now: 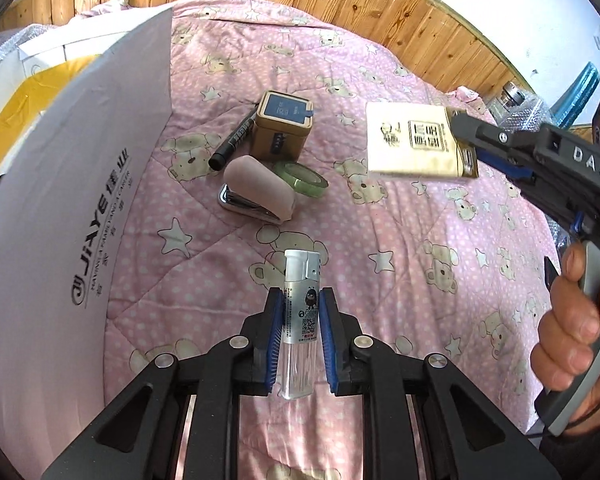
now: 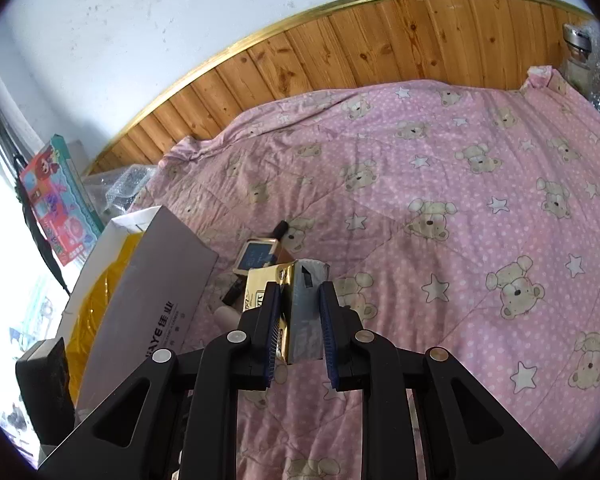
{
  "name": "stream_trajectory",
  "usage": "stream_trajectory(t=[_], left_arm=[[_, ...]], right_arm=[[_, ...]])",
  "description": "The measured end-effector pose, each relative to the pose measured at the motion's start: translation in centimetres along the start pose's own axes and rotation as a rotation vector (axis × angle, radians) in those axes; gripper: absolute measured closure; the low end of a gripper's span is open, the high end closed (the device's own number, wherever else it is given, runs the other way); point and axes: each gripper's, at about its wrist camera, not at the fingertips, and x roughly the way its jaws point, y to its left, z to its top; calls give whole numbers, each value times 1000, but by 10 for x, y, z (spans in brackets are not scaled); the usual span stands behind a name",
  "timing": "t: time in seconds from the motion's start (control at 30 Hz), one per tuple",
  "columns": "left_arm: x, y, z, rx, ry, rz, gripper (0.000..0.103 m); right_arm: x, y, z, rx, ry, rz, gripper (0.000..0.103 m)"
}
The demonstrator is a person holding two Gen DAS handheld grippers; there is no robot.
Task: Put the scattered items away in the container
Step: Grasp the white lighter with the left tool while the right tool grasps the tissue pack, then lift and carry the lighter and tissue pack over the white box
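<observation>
I have my left gripper [image 1: 300, 336] clenched on the clear plastic lighter with a silver cap [image 1: 300, 320], gripped mid-body so it stays upright and lifted off the pink bear-print quilt [image 1: 420, 240]. My right gripper [image 2: 300, 320] clamps the cream and gold cigarette pack [image 1: 416, 146] by one end. Both hang just beside the large white cardboard box [image 1: 80, 200], the container, so I judge they can drop in together.

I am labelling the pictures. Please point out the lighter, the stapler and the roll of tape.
lighter [image 1: 300, 320]: left wrist view, on its printed label between the fingers.
stapler [image 1: 260, 190]: left wrist view, on its pink top.
roll of tape [image 1: 300, 174]: left wrist view, on its green rim.
</observation>
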Motion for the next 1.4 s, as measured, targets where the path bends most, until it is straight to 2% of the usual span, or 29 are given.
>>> stream_trajectory(t=[0.07,0.17,0.23,0.27,0.4,0.57,0.63,0.73,0.83,1.03,1.13,1.27,1.33,1.4], left_arm=[[-5,-1,-3,0,-3,2,84],[-8,-2,-7,-4,0,1,85],[-9,-2,-11,-8,6,-1,89],[-10,-1,-13,-11,11,-4,91],[-10,2,-20,-19,24,-7,91],[-8,6,-27,-27,37,-6,91],[-7,8,-28,-28,38,-7,90],[-5,13,-31,-40,48,-12,88],[-1,19,-34,-63,63,-20,86],[7,38,-34,-146,50,-61,81],[15,44,-32,-168,58,-57,82],[24,50,-26,-201,59,-69,82],[28,52,-20,-207,60,-50,83],[32,54,-14,-219,59,-49,83]], right_arm=[[-2,4,-5,-14,10,-9,83],[0,11,-20,-89,58,-71,83],[7,15,-35,-154,111,-86,83],[11,17,-47,-181,142,-88,83],[16,21,-82,-265,200,-64,81],[22,7,-85,-198,241,14,69],[27,3,-89,-172,271,26,68],[24,0,-93,-138,272,64,68],[25,-3,-95,-102,277,102,63],[40,0,-98,-74,292,94,57],[49,-5,-101,16,315,187,57],[60,-4,-105,50,322,189,57],[63,-3,-104,56,324,185,56],[61,-1,-102,26,306,131,56]])
